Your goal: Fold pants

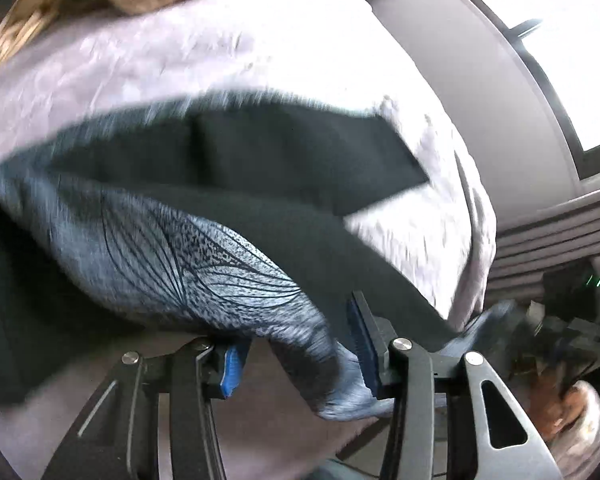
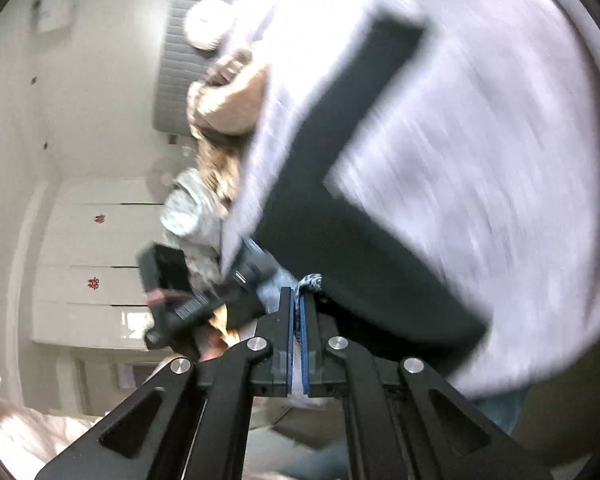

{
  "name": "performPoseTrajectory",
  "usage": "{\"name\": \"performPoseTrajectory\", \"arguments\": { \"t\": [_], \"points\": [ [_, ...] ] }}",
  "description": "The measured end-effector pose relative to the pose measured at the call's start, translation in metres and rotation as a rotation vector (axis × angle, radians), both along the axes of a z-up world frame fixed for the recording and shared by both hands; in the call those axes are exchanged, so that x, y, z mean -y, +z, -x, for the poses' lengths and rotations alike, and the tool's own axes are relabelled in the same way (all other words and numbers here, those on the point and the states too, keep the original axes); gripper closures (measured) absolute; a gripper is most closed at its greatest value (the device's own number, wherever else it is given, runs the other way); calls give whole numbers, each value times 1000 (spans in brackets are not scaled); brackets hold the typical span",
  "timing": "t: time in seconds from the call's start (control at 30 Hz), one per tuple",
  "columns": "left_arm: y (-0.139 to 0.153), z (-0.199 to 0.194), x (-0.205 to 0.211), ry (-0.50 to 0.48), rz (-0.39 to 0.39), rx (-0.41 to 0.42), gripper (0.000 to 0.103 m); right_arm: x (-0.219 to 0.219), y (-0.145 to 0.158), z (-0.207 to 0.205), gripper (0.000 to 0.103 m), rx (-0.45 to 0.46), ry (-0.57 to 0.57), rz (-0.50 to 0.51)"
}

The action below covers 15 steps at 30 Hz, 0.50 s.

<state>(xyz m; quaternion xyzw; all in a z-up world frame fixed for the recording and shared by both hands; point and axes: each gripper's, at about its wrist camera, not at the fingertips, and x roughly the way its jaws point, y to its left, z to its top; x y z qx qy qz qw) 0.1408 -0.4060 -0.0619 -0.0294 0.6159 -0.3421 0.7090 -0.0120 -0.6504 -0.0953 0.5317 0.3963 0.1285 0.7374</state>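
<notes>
Dark pants [image 1: 228,168] lie spread on the pale lilac bed cover [image 1: 220,60], one leg reaching the right of the left wrist frame — a blue-grey patterned cloth [image 1: 172,256] overlaps them. Left tongs [image 1: 296,344]: jaws apart, patterned cloth between, grip unclear. Right tongs [image 2: 299,336]: closed on a patterned cloth edge at frame centre.

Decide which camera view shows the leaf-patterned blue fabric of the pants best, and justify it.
The left wrist view: the leaf-patterned blue fabric spreads broadly there, veins visible. The right wrist view shows only a small bunch at the right gripper.
</notes>
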Motion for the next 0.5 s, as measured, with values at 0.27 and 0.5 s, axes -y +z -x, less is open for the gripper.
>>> {"name": "performPoseTrajectory", "arguments": {
  "t": [0.27,0.5],
  "points": [
    [34,-79,-8,65,-49,152,45,74,43,-140,96,-5,-99,188],
    [27,-80,-60,88,-178,202,32,88,75,-167,31,-94,-156,494]
  ]
}}
